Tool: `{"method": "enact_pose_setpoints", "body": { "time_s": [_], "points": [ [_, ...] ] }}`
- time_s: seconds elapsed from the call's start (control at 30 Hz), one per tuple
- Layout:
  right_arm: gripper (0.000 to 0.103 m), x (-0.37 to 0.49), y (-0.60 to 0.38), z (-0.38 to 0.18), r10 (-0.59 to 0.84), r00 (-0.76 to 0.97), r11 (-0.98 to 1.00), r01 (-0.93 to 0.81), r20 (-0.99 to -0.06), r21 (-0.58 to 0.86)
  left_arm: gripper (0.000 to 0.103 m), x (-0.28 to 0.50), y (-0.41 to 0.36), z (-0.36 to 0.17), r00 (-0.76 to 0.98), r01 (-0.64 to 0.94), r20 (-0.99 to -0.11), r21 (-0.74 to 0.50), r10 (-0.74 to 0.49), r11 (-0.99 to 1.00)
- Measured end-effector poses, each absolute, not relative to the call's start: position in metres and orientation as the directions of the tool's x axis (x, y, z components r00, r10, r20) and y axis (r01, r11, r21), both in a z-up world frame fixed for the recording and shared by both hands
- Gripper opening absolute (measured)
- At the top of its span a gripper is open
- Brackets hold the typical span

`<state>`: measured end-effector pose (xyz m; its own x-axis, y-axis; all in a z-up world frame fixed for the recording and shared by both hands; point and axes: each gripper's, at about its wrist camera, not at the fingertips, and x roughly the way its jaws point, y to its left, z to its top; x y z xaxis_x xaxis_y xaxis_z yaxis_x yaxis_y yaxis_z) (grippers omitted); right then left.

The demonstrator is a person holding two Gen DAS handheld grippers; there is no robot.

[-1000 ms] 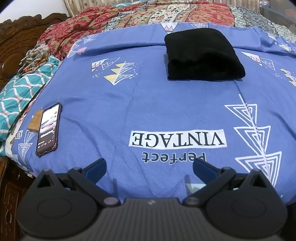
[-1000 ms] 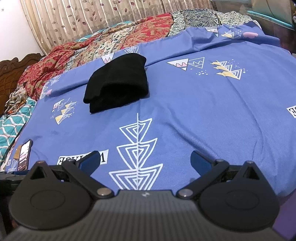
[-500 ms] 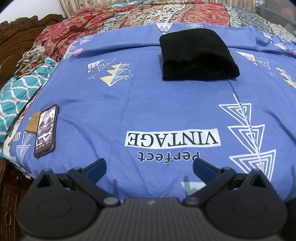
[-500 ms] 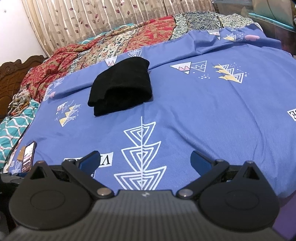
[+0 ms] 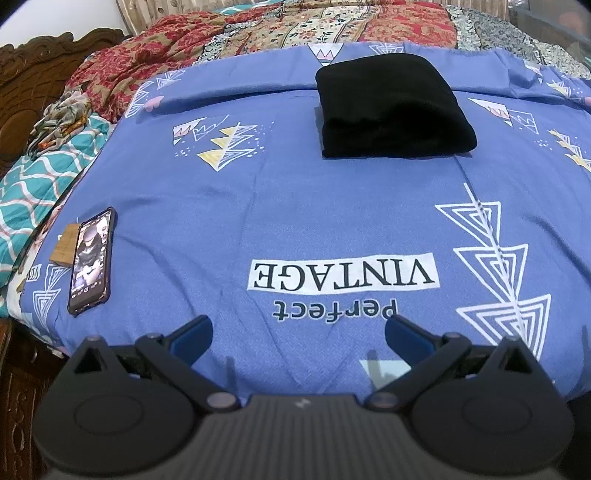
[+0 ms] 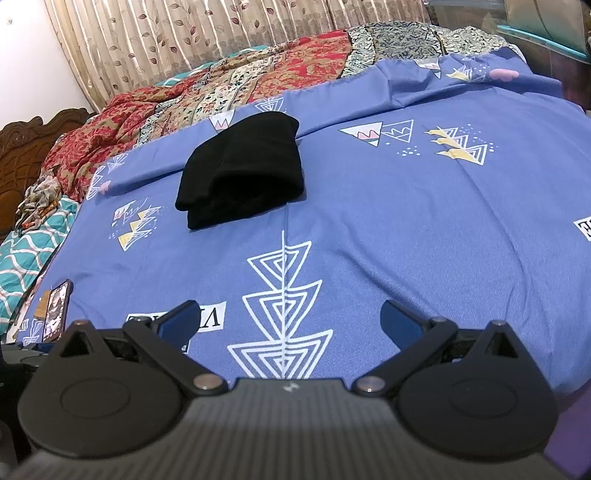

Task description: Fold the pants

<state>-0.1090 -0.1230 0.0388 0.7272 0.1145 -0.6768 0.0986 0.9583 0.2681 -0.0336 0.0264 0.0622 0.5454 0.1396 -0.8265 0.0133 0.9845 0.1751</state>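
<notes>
Black pants [image 5: 391,107] lie folded in a compact stack on the blue printed bedsheet [image 5: 295,206], toward the far side of the bed. They also show in the right wrist view [image 6: 243,170], left of centre. My left gripper [image 5: 298,332] is open and empty, low over the near edge of the bed, well short of the pants. My right gripper [image 6: 288,321] is open and empty too, near the bed's front edge, apart from the pants.
A phone [image 5: 91,260] lies on the sheet at the near left, beside a small brown card [image 5: 65,249]. A red patterned quilt [image 5: 221,40] is bunched behind the pants. A teal blanket [image 5: 33,188] and carved wooden headboard [image 5: 22,74] are at the left. Curtains [image 6: 221,33] hang behind.
Both grippers have drawn back and tilted slightly; the pants sit a little farther and higher in both views. The pants themselves have not moved. Both grippers stay open.
</notes>
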Motion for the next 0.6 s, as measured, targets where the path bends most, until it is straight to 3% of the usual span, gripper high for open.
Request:
{"method": "enact_pose_setpoints", "body": {
  "time_s": [0.6],
  "points": [
    [0.103,-0.1087,-0.123,0.0377,0.12,0.721,0.955,0.104,-0.683,0.278,0.103,-0.0341,0.0247,0.0606,0.547,0.0,-0.821,0.193,0.161,0.981]
  ]
}}
